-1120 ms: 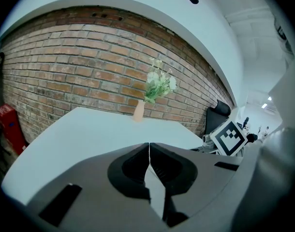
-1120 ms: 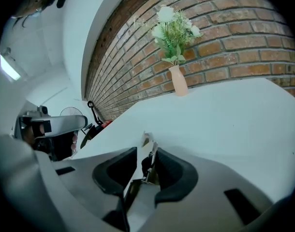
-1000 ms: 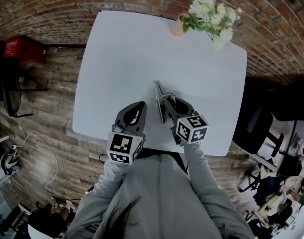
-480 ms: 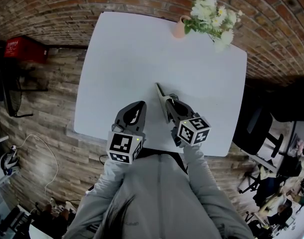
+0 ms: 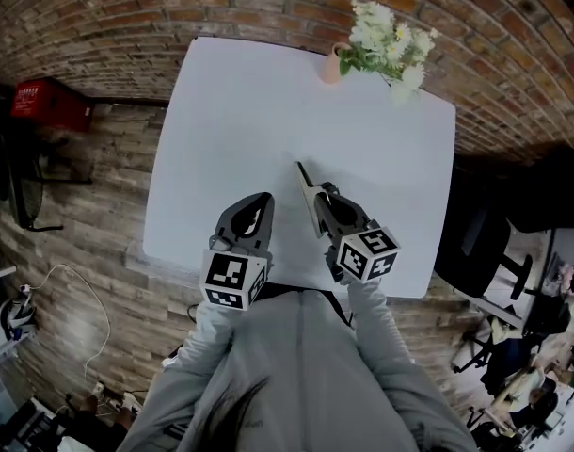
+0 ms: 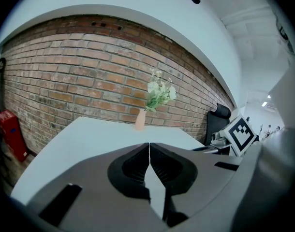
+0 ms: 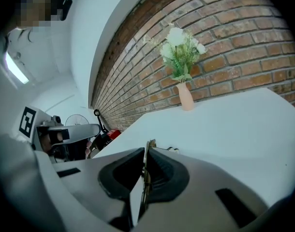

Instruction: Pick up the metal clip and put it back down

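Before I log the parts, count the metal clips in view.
1. The metal clip is pinched in the right hand-held gripper, over the white table. None other shows, though the person's body hides part of the table's near edge.

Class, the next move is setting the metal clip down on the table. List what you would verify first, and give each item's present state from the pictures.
1. Grip: the right gripper is shut on the metal clip: ok.
2. The left gripper is shut, empty and apart from the clip: ok.
3. Bare table lies ahead of the clip: ok.
4. The vase of flowers stands at the far edge, out of the way: ok.
5. Clip is clear of the tabletop: cannot tell.
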Tool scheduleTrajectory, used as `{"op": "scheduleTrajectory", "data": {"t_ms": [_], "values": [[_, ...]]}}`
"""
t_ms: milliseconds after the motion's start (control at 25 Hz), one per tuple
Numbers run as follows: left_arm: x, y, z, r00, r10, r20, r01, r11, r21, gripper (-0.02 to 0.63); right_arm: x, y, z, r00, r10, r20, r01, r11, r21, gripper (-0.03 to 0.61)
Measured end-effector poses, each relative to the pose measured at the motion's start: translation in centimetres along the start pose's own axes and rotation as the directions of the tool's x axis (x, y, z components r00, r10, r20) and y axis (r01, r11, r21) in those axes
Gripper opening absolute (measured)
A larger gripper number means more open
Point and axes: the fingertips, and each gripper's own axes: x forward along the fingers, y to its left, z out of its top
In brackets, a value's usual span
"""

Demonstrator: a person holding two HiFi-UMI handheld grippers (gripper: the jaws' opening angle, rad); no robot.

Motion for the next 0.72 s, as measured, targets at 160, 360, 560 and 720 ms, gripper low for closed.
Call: {"op": "scheduleTrajectory", "data": {"t_ms": [160, 360, 560, 720], "values": [[-0.3, -0.3, 1.4, 1.0, -0.003, 0.024, 0.003, 1.0, 0.019, 0.029, -1.5, 0.3, 1.7, 0.999, -0.007, 0.04, 0.008, 1.0, -0.03, 0.032], [-0.7, -0.9, 3.8, 0.998, -0.013, 0.066, 0.009, 0.999, 0.053, 0.029, -4.3, 0.8, 4.5, 0.994, -0.026, 0.104, 0.036, 0.994, -0.1, 0.032], [-0.9, -1.9, 6.3, 0.994, -0.037, 0.105, 0.027, 0.995, 0.094, 0.029, -7.7, 1.0, 7.9, 0.98, -0.049, 0.194, 0.081, 0.984, -0.16, 0.032], [-0.9, -3.1, 8.1, 0.989, -0.065, 0.132, 0.048, 0.99, 0.129, 0.029, -10.4, 1.0, 10.2, 0.963, -0.08, 0.256, 0.136, 0.968, -0.209, 0.032]]}}
